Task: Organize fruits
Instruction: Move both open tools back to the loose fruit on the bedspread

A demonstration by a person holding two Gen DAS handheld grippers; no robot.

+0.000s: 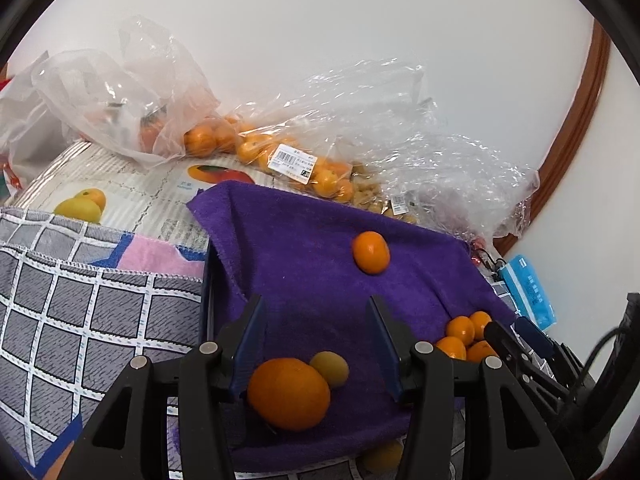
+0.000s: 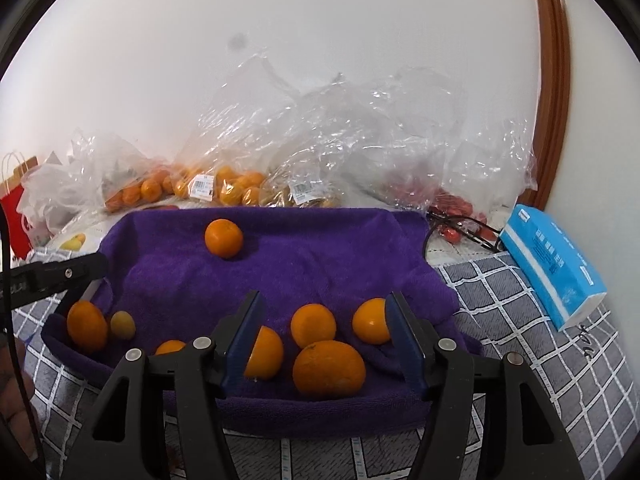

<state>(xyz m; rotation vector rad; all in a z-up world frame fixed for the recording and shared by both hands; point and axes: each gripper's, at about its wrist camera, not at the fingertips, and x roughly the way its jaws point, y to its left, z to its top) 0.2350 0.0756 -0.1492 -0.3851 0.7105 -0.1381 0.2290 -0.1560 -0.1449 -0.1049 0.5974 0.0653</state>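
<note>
Loose oranges (image 2: 329,368) on purple towel (image 2: 280,276) in tray, one orange (image 2: 224,237) alone near far edge, small yellow fruit (image 1: 329,369) beside big orange (image 1: 289,388) at left edge, left gripper (image 1: 316,328) fingers apart, holding nothing, right gripper (image 2: 324,320) fingers apart, empty, bagged oranges (image 1: 256,148) behind tray, blue tissue pack (image 2: 554,268) right.

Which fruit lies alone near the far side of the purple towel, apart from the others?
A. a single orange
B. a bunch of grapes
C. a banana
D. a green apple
A: a single orange sits alone toward the back of the purple towel, away from the near cluster.
</note>
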